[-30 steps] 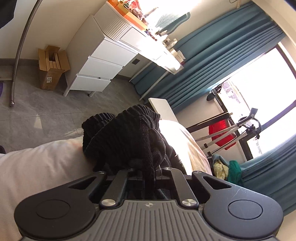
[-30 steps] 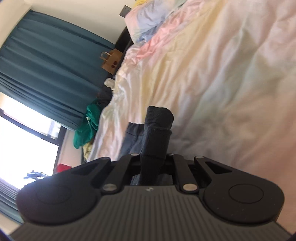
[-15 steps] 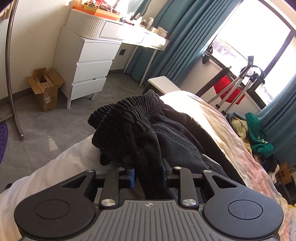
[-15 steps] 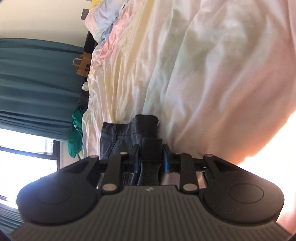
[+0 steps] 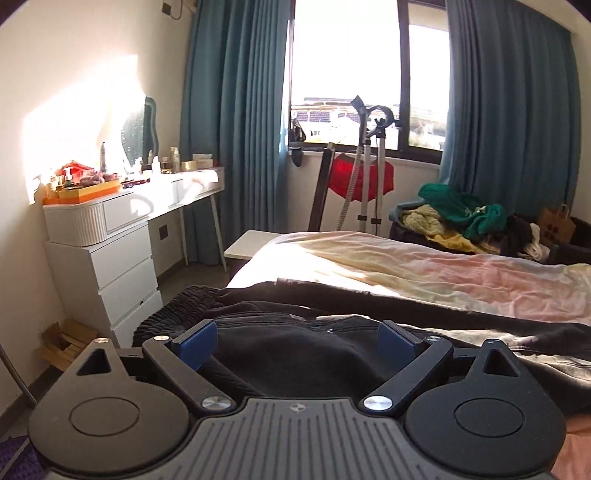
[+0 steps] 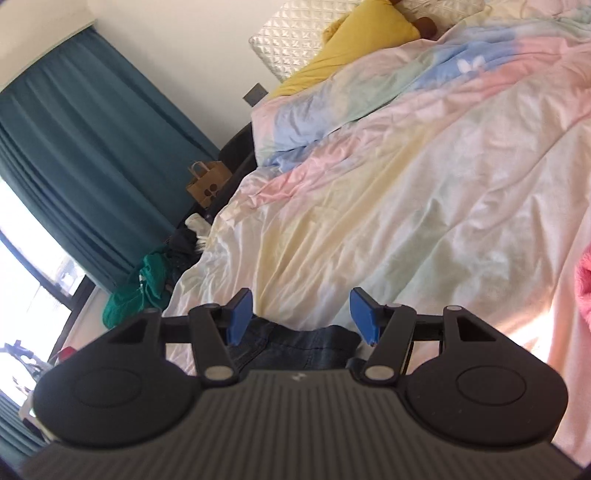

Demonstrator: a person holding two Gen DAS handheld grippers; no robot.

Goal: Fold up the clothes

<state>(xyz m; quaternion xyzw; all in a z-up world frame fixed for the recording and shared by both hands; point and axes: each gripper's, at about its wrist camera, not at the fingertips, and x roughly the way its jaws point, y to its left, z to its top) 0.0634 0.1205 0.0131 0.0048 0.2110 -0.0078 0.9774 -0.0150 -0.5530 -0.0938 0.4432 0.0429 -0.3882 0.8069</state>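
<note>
Dark trousers lie spread along the near edge of the bed, both grippers letting go.
Left gripper hovers over the black cloth near its gathered waistband, jaws opening wide, blue pads clear of the fabric. Right gripper sits above the other end of the same garment, jaws also opening, nothing pinched, the pastel duvet stretching beyond it towards a yellow pillow.

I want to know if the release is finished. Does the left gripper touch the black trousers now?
Apart. In the left wrist view the left gripper is opening, both blue pads stand clear, and the black trousers lie flat between them on the bed.
</note>
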